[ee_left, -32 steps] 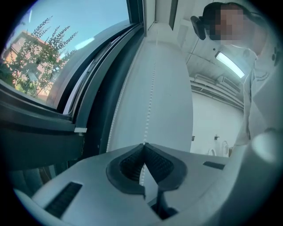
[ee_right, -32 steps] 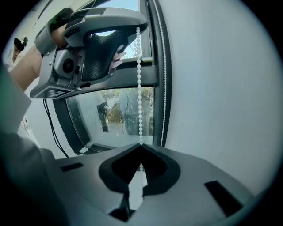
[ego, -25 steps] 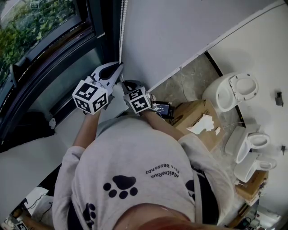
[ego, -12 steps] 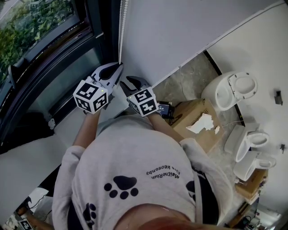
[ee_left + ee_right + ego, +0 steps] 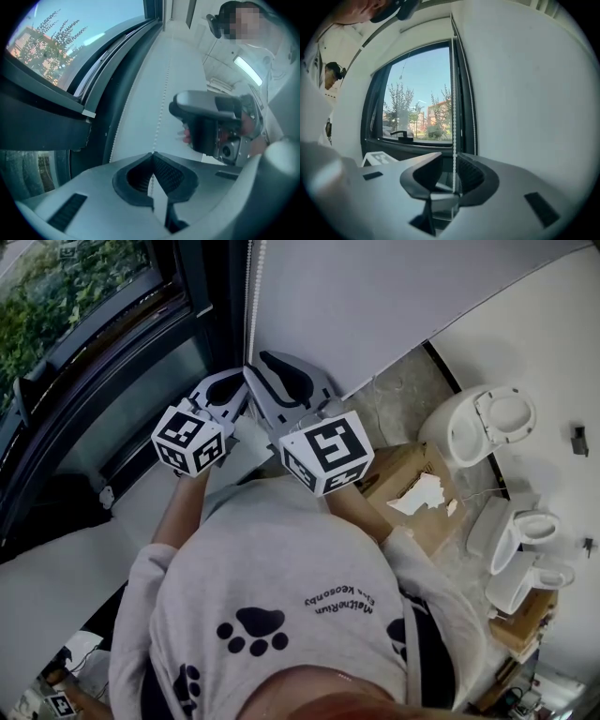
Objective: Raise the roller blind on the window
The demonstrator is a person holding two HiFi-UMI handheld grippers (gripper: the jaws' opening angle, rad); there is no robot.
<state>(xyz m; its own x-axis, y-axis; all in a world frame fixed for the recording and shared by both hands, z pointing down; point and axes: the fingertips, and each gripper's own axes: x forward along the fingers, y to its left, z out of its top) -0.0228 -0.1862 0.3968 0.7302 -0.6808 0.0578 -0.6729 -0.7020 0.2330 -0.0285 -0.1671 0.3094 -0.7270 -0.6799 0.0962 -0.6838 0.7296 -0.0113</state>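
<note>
Fingers [image 5: 169,174] of the left gripper [image 5: 152,155] are pressed fully together, and they pinch one strand of the bead chain [image 5: 162,101] right at their tips, so that the chain runs on from the tips as a thin dotted line. On the right gripper [image 5: 447,164] the fingers [image 5: 469,174] stand wide apart; its jaws have just been opening and then closing a little again, and the front strand of the chain hangs free in the gap between the ribbed pads, a bit nearer to the right pad, not squeezed by them. The chain belongs to the roller blind and hangs in two strands along the right side of the dark window frame [image 5: 462,93], between this frame and the white wall [image 5: 525,93]. Both grippers are at this same right side of the frame, the right one higher up than the left one, with its marker cube [image 5: 326,453] larger in the head view than the left marker cube [image 5: 187,440]. Inside the frame the glass shows trees [image 5: 405,103] and blue sky, and a dark handle [image 5: 401,134] sits near the frame's lower edge. Where the cloth of the blind ends I cannot tell. Far to the right of the frame, on the floor, stand a cardboard box [image 5: 412,484] and white toilets [image 5: 483,427].
</note>
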